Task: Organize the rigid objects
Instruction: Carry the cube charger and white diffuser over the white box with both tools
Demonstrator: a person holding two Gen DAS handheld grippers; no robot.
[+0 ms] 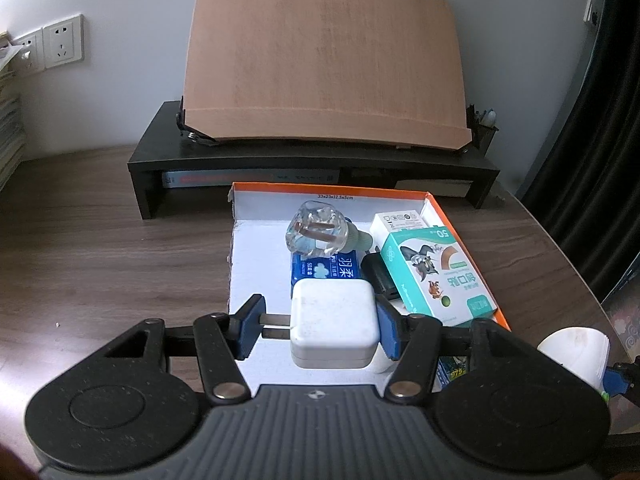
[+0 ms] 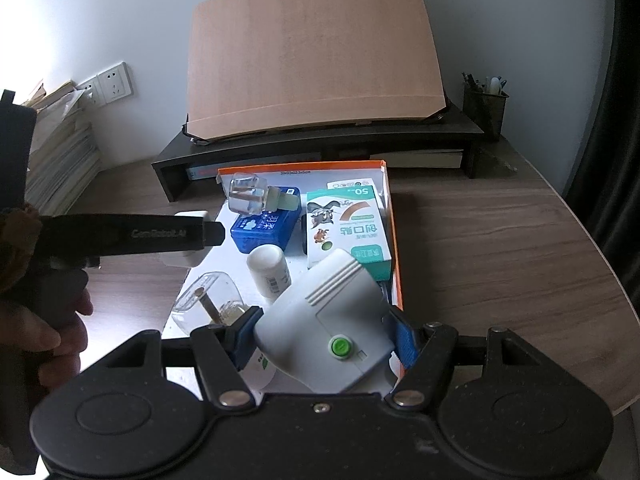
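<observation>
My left gripper (image 1: 320, 330) is shut on a white square charger plug (image 1: 334, 322), held above the near end of the orange-rimmed white box (image 1: 438, 210). My right gripper (image 2: 326, 330) is shut on a white device with a green button (image 2: 324, 320), above the box's near right corner (image 2: 396, 280). In the box lie a clear plug-in bottle (image 1: 316, 232), a blue case (image 1: 324, 272), a green bandage carton (image 1: 436, 276) and a black block (image 1: 378, 276). The right wrist view also shows a white pill bottle (image 2: 270, 270) and a clear bottle (image 2: 208, 300).
A black monitor riser (image 1: 312, 160) with a tilted wooden board (image 1: 324, 52) stands behind the box. A pen holder (image 2: 484, 108) is at the back right. Stacked papers (image 2: 60, 152) and wall sockets (image 2: 108, 84) are on the left. The left hand-held gripper (image 2: 120, 236) crosses the right wrist view.
</observation>
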